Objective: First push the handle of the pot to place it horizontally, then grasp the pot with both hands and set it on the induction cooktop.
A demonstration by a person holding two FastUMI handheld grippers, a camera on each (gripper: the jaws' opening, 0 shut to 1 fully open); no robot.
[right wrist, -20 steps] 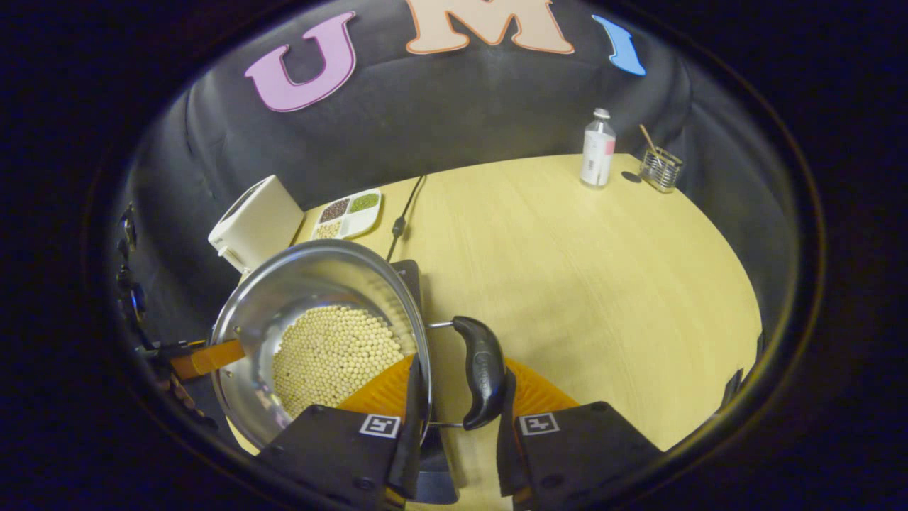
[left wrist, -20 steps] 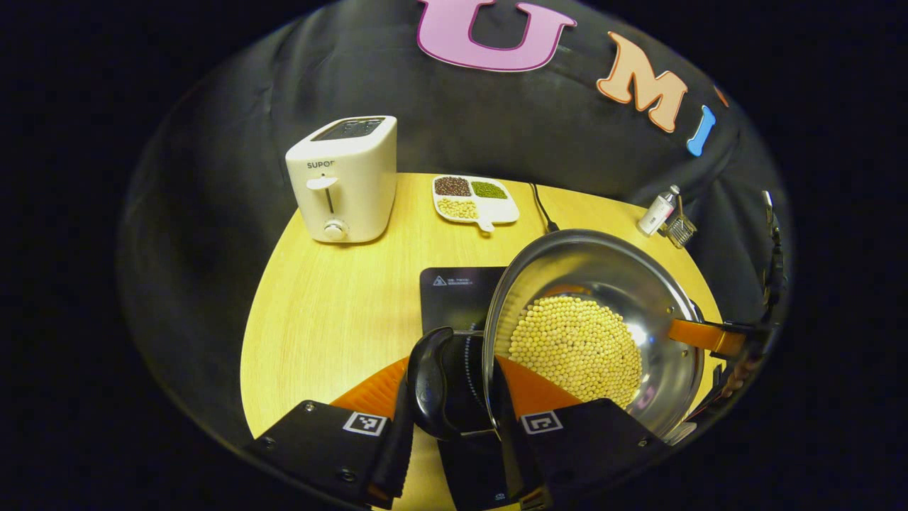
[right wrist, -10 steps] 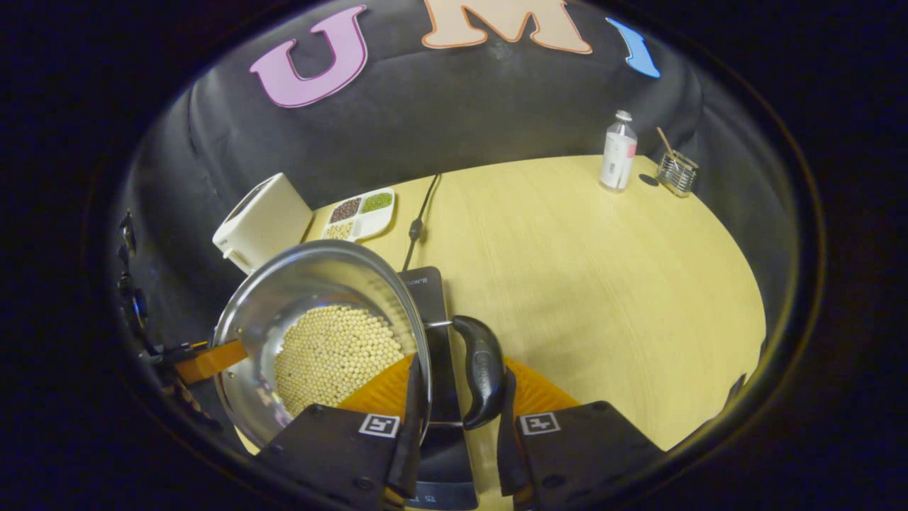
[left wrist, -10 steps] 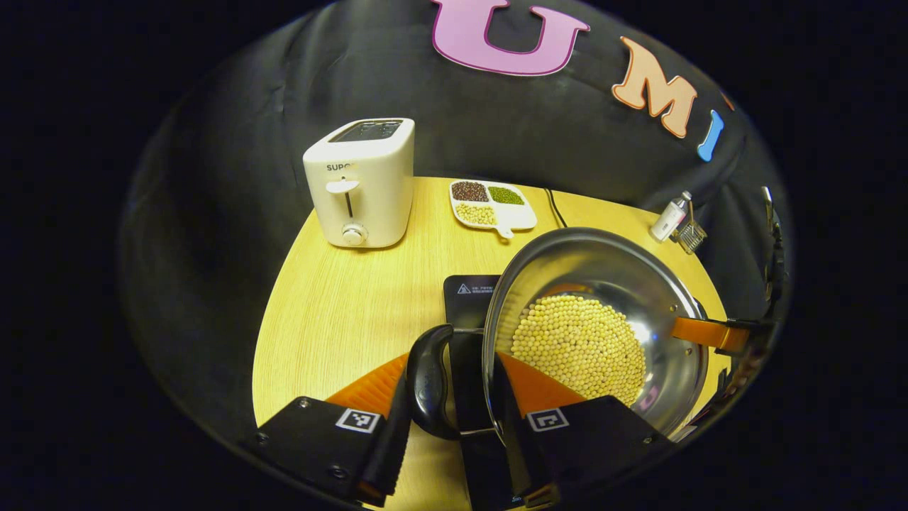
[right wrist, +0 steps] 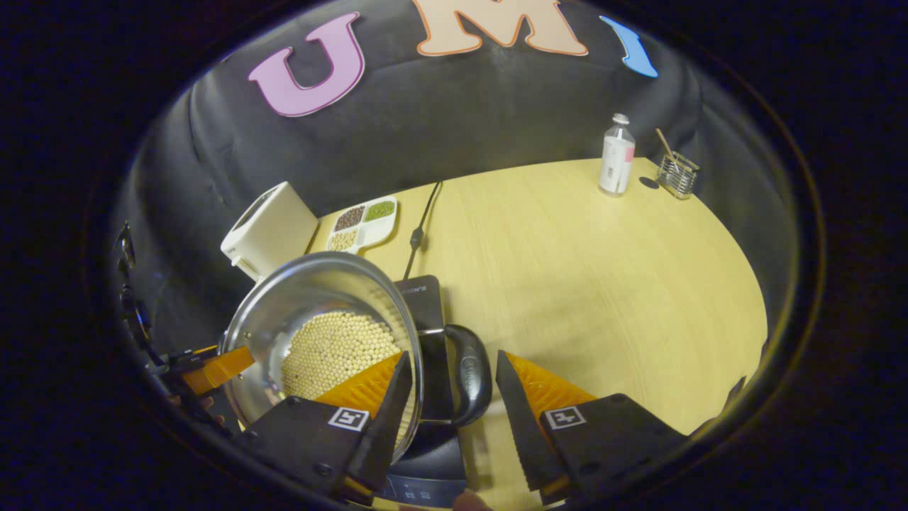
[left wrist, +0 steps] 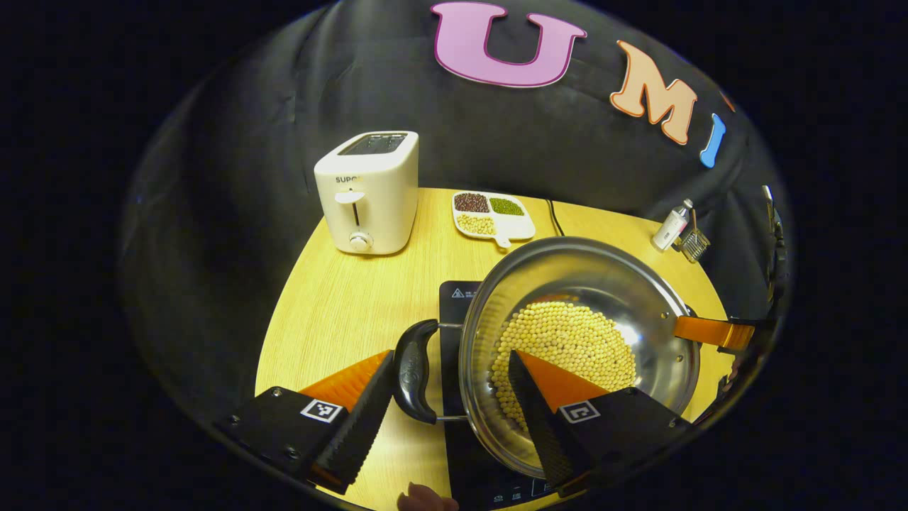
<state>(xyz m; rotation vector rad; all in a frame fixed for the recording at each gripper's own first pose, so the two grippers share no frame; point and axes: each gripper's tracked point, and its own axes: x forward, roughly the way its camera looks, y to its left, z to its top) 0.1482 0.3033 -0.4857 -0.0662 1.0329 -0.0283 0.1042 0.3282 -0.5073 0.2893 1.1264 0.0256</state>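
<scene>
Both claws have just let go. Half a second ago each pinched a black side handle of the pot; now the left claw is spread, its handle loose between the fingers, and the right claw is spread too, its handle free in the gap. The pot, holding pale beans, sits just ahead of both claws on the black induction cooktop, so the placing looks done and only backing the claws away remains.

Farther ahead of the left claw, on the bench, the white toaster carries lettering starting "SUPO", the rest hidden. The cooktop's small print and the far bottle's label are too small to read.
</scene>
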